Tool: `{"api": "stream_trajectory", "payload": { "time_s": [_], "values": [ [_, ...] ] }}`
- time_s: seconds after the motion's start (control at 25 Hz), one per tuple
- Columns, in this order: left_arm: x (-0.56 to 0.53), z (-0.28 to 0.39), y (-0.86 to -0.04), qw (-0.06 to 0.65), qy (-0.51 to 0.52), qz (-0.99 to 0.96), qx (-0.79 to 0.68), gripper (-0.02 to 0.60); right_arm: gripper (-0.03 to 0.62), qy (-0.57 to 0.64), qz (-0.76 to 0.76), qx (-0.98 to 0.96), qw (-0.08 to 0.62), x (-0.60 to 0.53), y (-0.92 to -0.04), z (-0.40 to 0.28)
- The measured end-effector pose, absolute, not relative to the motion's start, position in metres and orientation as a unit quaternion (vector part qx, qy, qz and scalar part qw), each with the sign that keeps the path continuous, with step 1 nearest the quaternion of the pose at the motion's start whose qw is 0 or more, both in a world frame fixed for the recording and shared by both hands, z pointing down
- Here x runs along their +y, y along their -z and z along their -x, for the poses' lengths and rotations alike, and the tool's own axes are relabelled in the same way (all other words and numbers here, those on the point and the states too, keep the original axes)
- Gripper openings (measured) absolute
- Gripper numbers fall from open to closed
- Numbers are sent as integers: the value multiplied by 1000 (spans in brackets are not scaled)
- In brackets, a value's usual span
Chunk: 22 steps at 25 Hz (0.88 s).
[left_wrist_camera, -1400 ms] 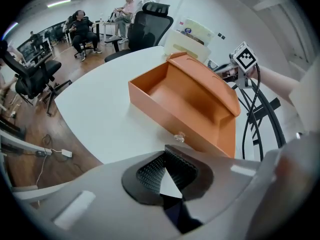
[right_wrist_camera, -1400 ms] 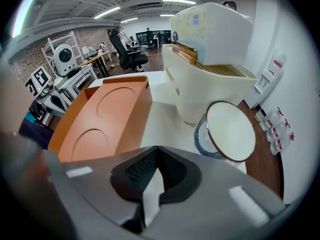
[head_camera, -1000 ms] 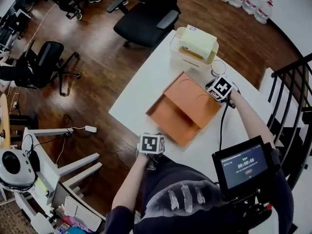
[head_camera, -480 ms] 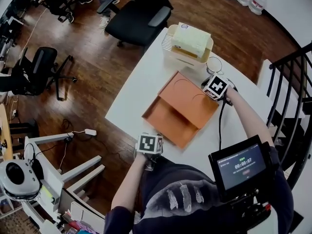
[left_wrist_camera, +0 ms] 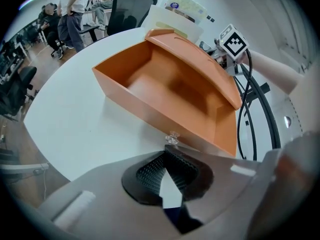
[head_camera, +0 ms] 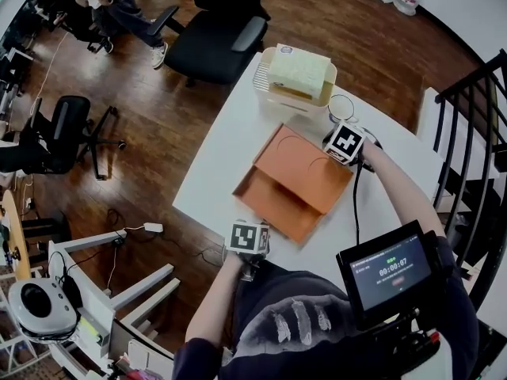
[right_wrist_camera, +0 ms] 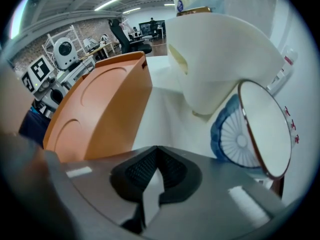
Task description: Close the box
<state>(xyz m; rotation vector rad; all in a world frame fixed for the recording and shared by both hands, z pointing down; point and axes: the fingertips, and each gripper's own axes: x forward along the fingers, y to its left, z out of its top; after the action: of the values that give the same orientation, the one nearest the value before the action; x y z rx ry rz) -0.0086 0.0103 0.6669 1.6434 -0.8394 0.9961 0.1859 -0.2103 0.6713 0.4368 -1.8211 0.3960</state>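
Since the earlier frame, the right gripper point(right_wrist_camera: 157, 149) has shifted a little toward the box, and the orange flat lid with two embossed circles point(head_camera: 305, 165) has risen from lying back to a tilted, half-raised position. A person in dark trousers point(head_camera: 127, 6) has also come into the head view at top left.

1. Task object. The orange rectangular open box point(head_camera: 273, 200) rests on the white tabletop point(head_camera: 226, 145), near the table's middle, between the two grippers. Its cavity is empty. The lid joins the box along the far edge and leans over the rear part of the cavity; the front part remains uncovered.

2. Left gripper point(left_wrist_camera: 170, 150). It sits at the near table edge, just in front of the front wall of the box and apart from it. Its two dark ribbed pads point(left_wrist_camera: 150, 171) meet at the tip. Nothing is held between them.

3. Right gripper. It is positioned behind the lid, close to the lid's outer face. Whether it touches the lid cannot be told. Its jaws are drawn together at the tip and grip nothing.

4. Surroundings. A cream plastic basket holding a pale yellow pack point(head_camera: 295, 81) stands at the far end of the table. A round copper-rimmed disc point(right_wrist_camera: 262, 129) stands beside the basket, near the right gripper. A black cable point(head_camera: 356, 204) runs along the right forearm. A black office chair point(head_camera: 214, 38) stands on the wooden floor beyond the table.
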Motion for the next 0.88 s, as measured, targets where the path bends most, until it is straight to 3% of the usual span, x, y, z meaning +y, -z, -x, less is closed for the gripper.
{"api": "stream_trajectory", "payload": {
  "time_s": [0.88],
  "values": [
    [1, -8, -665, 500, -420, -683, -328, 15, 6, -184, -185, -773, 578, -217, -671, -191]
  ]
}}
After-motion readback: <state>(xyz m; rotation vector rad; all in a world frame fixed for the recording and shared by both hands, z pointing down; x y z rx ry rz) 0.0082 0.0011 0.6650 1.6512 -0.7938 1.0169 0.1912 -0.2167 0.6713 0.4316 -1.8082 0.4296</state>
